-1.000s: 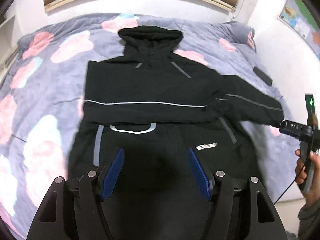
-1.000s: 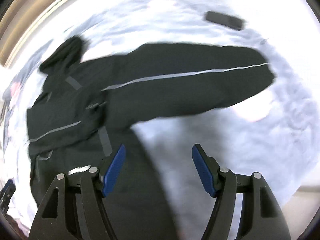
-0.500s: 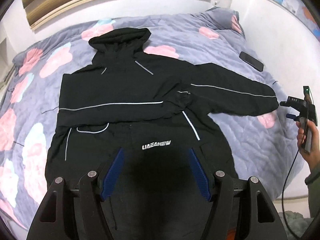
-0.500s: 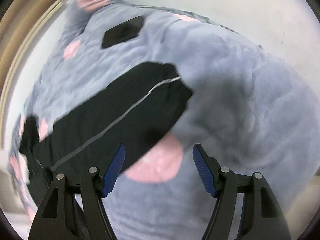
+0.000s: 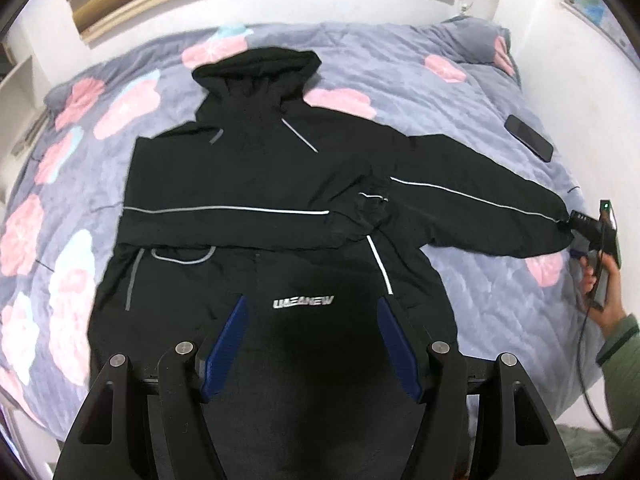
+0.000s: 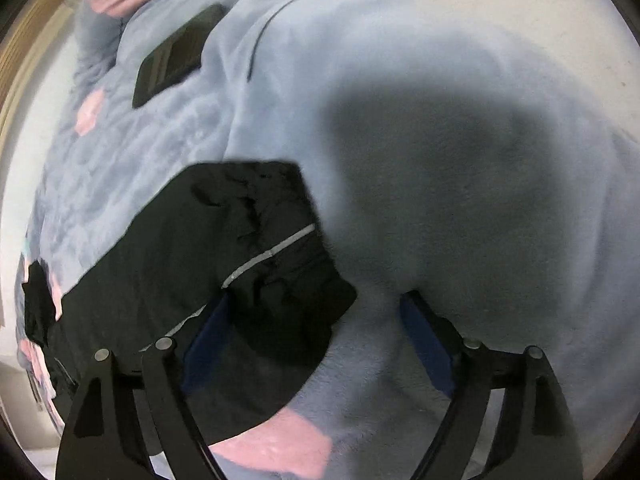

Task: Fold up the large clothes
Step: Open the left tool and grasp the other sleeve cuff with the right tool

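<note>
A black hooded jacket [image 5: 256, 176] lies flat, front up, on the bed, its hood toward the headboard. One sleeve is folded across the chest; the other sleeve [image 5: 472, 208] stretches out to the right. My left gripper [image 5: 311, 304] hovers open over the lower front, near the white logo, with nothing between its pads. My right gripper [image 6: 314, 300] is down at that sleeve's cuff [image 6: 260, 240]. Its jaws are opening, and the cuff end lies between the fingers, close to the left one, unpinched. The left wrist view shows the right gripper [image 5: 588, 232] at the sleeve end.
A blue-grey blanket [image 5: 472, 92] with pink flowers covers the bed. A dark phone [image 5: 528, 138] [image 6: 176, 54] lies on it beyond the outstretched sleeve. White walls stand behind and to the right. A hand [image 5: 600, 280] in a green sleeve holds the right gripper, its cable hanging down.
The right gripper swung from over the jacket's body out and down to the sleeve cuff, and its jaws widened. The left gripper pulled back, so more of the jacket shows.
</note>
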Tool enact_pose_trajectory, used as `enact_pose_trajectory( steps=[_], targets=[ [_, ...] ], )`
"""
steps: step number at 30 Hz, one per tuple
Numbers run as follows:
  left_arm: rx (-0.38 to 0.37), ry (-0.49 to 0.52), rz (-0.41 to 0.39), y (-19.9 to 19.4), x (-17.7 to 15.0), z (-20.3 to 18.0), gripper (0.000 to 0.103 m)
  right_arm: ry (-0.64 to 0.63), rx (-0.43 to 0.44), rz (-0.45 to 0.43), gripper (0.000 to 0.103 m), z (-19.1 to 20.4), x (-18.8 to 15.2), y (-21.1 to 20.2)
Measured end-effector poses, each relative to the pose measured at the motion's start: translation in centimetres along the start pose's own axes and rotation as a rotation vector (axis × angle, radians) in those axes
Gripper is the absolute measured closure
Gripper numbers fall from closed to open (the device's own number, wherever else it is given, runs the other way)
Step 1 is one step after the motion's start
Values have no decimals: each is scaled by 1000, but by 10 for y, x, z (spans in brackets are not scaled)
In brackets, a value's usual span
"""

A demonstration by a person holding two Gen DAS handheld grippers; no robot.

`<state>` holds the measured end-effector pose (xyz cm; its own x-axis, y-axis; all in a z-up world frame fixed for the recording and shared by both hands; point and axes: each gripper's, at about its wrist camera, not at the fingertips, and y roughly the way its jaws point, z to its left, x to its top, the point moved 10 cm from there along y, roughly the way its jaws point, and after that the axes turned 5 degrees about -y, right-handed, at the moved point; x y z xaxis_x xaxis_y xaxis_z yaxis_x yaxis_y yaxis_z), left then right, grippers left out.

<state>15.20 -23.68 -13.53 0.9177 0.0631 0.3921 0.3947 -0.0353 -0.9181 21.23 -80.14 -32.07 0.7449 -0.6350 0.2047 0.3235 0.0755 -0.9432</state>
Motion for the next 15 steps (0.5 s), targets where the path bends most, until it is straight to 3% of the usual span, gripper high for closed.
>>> enact_pose_trajectory(
  steps=[1, 2, 5, 9, 11, 14, 15],
  targets=[
    [-1, 4, 10, 5, 2, -5, 35, -21, 12, -2, 28, 6, -1, -3],
    [-1, 12, 19, 9, 4, -11, 35, -38, 50, -5, 59, 14, -2, -8],
    [-10, 52, 31, 17, 9, -34, 35, -82, 85, -76, 74, 28, 3, -45],
    [-17, 133, 18, 22, 19, -67, 35, -126, 77, -189, 77, 33, 12, -85],
    [-25, 151, 12, 24, 24, -79, 35, -138, 29, -152, 78, 32, 10, -67],
    [-52, 149, 15, 28, 27, -88, 35, -160, -90, 31, 77, 20, -16, -2],
    [-57, 150, 15, 28, 27, -89, 35, -178, -108, 39, 78, 21, -19, 5]
  ],
)
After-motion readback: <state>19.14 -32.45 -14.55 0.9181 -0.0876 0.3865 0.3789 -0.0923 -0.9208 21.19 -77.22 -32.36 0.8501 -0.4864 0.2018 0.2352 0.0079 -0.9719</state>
